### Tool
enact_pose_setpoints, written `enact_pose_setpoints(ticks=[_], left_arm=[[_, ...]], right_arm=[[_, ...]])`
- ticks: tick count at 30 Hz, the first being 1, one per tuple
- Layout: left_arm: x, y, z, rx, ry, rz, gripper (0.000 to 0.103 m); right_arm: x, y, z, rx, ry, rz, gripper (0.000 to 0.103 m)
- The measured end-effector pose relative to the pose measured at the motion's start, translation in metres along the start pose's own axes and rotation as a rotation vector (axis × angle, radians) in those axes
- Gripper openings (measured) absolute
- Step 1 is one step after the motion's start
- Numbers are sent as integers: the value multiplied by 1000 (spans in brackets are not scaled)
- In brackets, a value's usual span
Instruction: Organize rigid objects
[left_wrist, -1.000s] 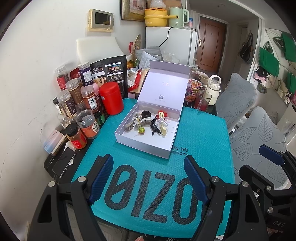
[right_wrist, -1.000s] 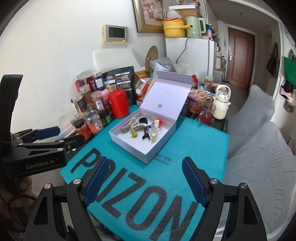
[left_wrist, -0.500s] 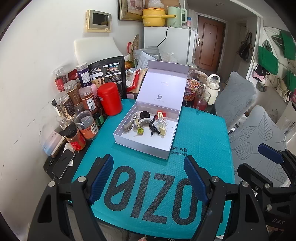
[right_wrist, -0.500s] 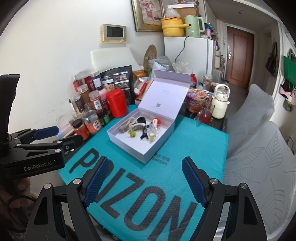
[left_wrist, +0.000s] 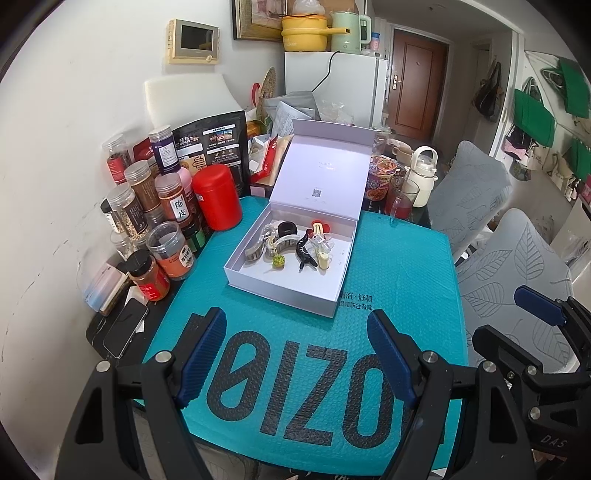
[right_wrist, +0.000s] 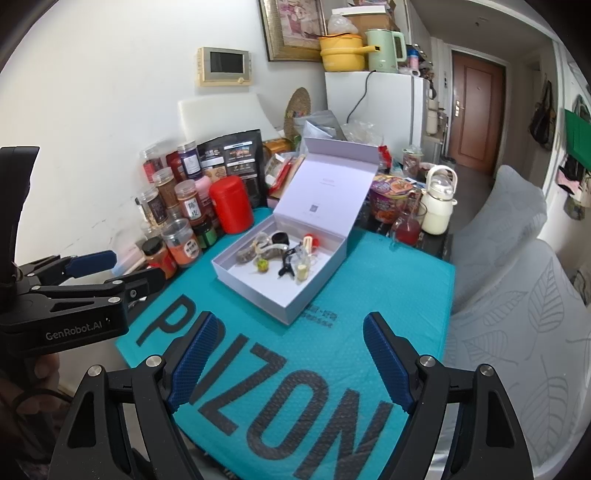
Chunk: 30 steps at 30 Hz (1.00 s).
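Note:
A pale lilac box (left_wrist: 258, 275) (right_wrist: 255, 290) with its lid standing open sits on the teal mat (left_wrist: 399, 266) (right_wrist: 388, 295). Inside lie several hair clips: a black claw clip (left_wrist: 304, 253) (right_wrist: 285, 266), a beige one (left_wrist: 255, 249), a black-and-white one (left_wrist: 286, 230), a clear one with yellow (left_wrist: 323, 254) (right_wrist: 303, 272) and a red-orange one (left_wrist: 318, 226) (right_wrist: 309, 240). My left gripper (left_wrist: 295, 350) is open and empty, above the mat's near part. My right gripper (right_wrist: 286, 350) is open and empty, also short of the box.
Spice jars (left_wrist: 170, 251) and a red canister (left_wrist: 218, 195) crowd the mat's left edge. A phone (left_wrist: 123, 326) lies at the table's front left. A cup noodle (left_wrist: 378, 177), a glass of red drink (left_wrist: 399, 201) and a white bottle (left_wrist: 421, 177) stand behind the box. Grey chairs (left_wrist: 517, 258) stand on the right.
Both grippers have shifted slightly, so the box appears a little farther away and lower in view. Jaws stay open. Nothing on the table has moved.

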<state>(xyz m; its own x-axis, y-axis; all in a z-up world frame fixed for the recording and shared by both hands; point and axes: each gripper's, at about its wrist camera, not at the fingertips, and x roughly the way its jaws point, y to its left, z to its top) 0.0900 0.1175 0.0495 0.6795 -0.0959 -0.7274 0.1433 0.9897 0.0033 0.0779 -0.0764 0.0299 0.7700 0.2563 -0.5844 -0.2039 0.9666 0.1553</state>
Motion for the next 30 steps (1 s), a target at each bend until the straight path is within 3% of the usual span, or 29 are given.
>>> enact_pose_setpoints(ticks=[30], left_arm=[[13,19,9,20,23,6,79]], right_arm=[[14,10,3,10,26,-19,82]])
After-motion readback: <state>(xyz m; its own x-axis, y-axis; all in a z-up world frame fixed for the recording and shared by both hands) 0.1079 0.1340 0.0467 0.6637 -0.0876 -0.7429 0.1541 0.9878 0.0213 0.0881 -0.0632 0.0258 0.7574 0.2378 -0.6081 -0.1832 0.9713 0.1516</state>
